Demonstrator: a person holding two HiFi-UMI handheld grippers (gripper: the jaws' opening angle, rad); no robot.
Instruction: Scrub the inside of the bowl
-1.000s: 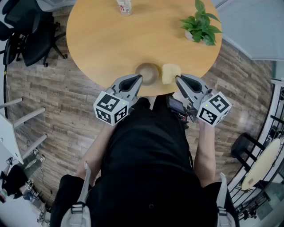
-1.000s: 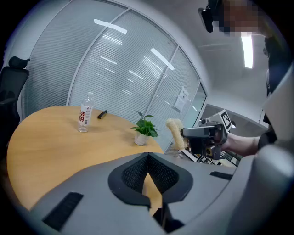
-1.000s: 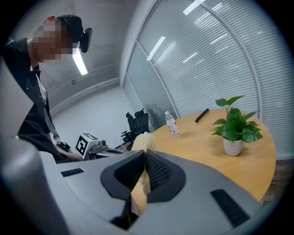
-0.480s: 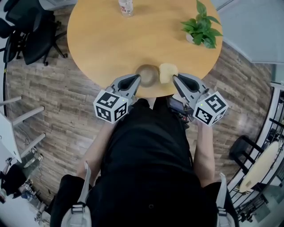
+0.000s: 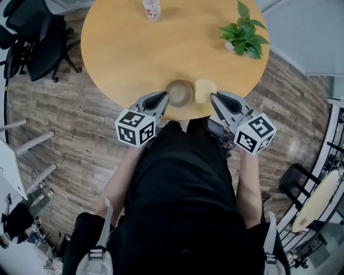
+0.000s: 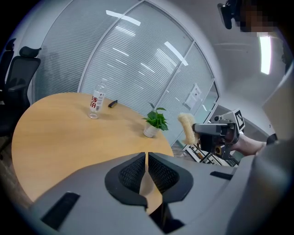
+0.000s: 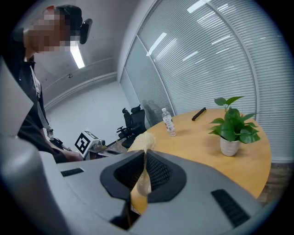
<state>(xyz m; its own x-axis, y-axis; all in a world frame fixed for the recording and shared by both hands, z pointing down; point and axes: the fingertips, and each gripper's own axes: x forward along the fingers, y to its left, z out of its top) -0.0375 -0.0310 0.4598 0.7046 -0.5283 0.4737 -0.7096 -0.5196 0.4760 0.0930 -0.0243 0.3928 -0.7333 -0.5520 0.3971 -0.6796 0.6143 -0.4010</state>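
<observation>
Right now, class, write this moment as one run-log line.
left gripper: shut on bowl rim | right gripper: shut on sponge | sponge: beside bowl, not inside

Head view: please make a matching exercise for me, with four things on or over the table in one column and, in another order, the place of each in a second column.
Things:
1. bowl
2. sponge
3. potted plant
4. water bottle

Places:
A. at the far edge of the table, at the top of the view
B. clamped in the right gripper
C. on the right part of the table, standing free
D. at the near edge of the table, its rim pinched by the left gripper

Pairs: 1-D, 2-B, 3-C, 4-A
</observation>
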